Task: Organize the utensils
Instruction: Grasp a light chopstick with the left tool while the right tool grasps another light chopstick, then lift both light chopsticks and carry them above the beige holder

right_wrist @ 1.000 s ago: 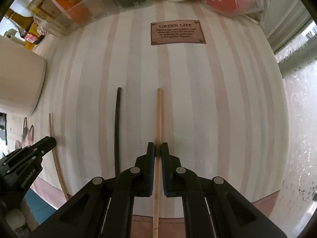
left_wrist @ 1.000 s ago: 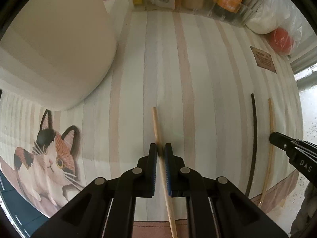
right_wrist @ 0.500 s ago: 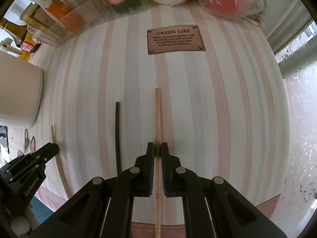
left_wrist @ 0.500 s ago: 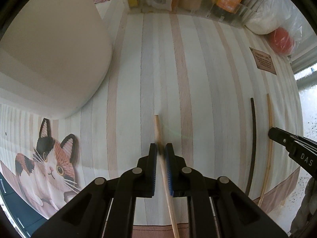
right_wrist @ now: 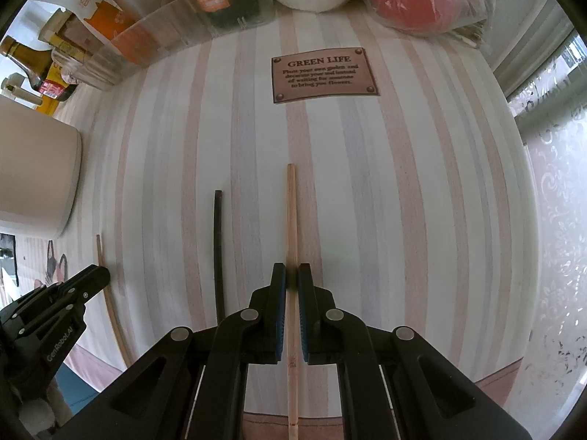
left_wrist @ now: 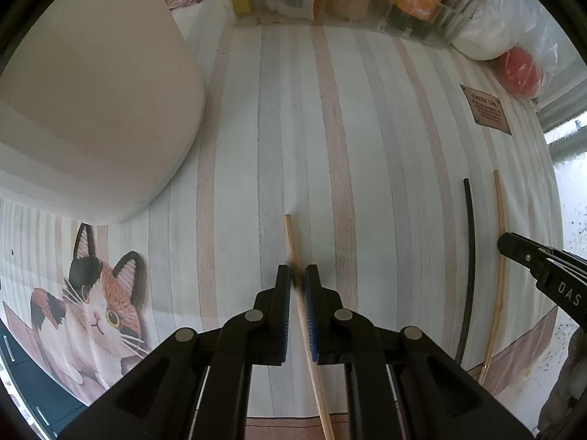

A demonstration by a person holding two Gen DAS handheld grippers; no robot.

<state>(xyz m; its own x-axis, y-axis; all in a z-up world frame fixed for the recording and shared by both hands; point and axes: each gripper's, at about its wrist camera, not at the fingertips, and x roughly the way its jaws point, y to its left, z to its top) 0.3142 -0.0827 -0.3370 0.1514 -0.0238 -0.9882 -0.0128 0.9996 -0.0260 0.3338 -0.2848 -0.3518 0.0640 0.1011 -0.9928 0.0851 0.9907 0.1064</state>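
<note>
While both grippers point down at the striped worktop point(right_wrist: 403, 183), each one is squeezed almost shut on a light wooden chopstick. The left gripper point(left_wrist: 297, 275) pinches its chopstick point(left_wrist: 290, 234) partway along, and the stick looks a little blurry right at the pads. This stick runs from near to far but leans a bit, with its far tip tipped to the left. The right gripper point(right_wrist: 291, 275) pinches the other light chopstick point(right_wrist: 291, 212), which lies straight from near to far, in line with the stripes. I cannot tell if either stick is lifted or touches the cloth. A dark chopstick point(right_wrist: 218, 249) lies flat on the worktop just left of the right gripper's stick, and it points the same way. It sits between the two grippers and is nearer to the right one. So the left stick has to travel to the right to join the others, and I think it should be turned a little first so all the long sides match. A big cream pot point(left_wrist: 91, 91) stands far to the left, well apart from the sticks. Boxes and bottles point(right_wrist: 146, 25) fill the far edge.
</note>
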